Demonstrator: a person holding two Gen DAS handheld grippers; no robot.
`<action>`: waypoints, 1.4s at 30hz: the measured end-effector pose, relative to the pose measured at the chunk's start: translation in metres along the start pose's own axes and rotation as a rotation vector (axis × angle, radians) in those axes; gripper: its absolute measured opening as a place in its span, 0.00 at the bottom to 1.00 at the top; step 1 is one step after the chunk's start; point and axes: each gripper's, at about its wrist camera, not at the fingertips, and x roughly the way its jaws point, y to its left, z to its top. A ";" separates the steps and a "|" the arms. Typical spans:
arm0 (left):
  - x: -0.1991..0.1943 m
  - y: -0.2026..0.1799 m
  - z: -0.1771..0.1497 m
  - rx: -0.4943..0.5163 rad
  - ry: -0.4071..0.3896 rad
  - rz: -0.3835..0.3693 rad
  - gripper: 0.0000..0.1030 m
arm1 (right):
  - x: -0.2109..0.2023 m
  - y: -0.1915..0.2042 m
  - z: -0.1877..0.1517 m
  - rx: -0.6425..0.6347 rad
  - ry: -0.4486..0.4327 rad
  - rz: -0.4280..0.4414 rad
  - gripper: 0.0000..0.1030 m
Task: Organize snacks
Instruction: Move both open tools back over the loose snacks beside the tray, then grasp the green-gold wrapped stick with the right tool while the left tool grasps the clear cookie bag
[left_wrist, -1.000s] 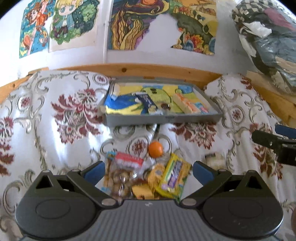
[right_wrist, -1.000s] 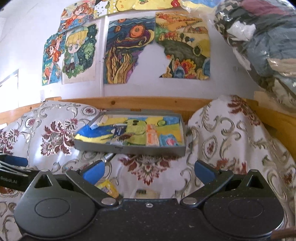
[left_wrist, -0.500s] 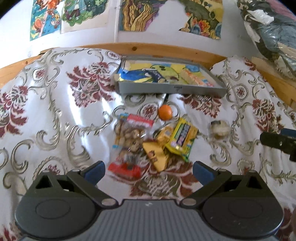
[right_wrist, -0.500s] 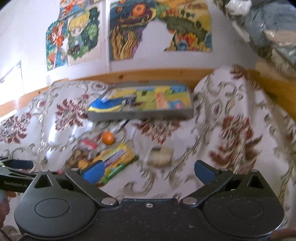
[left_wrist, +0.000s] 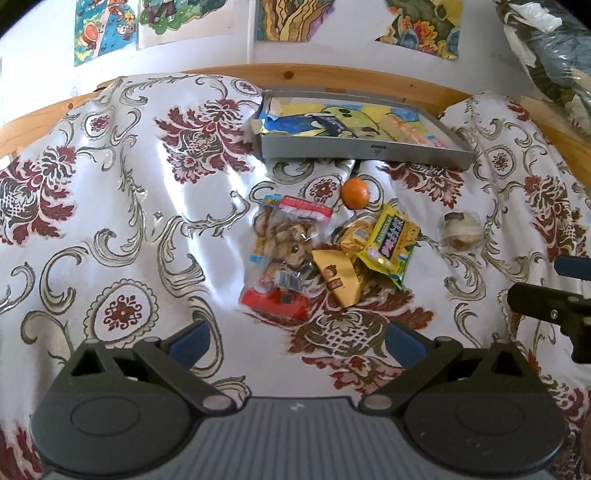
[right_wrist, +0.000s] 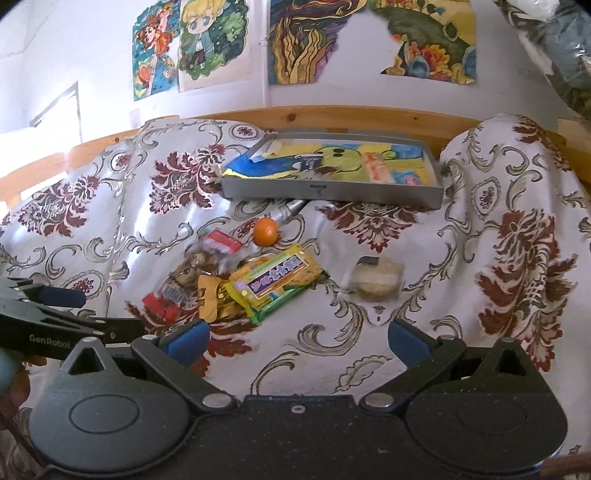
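Floral cloth (left_wrist: 110, 221) now fills both views; cameras have tipped down from wall to snack pile (left_wrist: 325, 251), near grey tray (left_wrist: 362, 151). Left gripper (left_wrist: 295, 339) and right gripper (right_wrist: 297, 338) spread wide, empty. First pick likely next.

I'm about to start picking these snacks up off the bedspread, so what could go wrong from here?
1. The small round orange fruit sits on soft, creased cloth; a nudge could roll it.
2. The yellow-green wrapped snack bar overlaps the gold wrappers in the pile, so open tongs may drag neighbours along.
3. The shallow grey tray looks tilted on the uneven floral bedspread; dropped items might slide.
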 end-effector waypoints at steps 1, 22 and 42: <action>0.000 0.000 0.000 0.001 0.001 0.004 1.00 | 0.001 0.000 0.000 0.000 0.002 0.005 0.99; 0.013 0.022 0.013 0.009 0.008 0.061 1.00 | 0.036 0.015 0.007 -0.026 -0.006 0.040 0.99; 0.070 0.033 0.068 0.126 -0.020 -0.030 1.00 | 0.148 0.002 0.038 0.109 0.076 0.019 0.99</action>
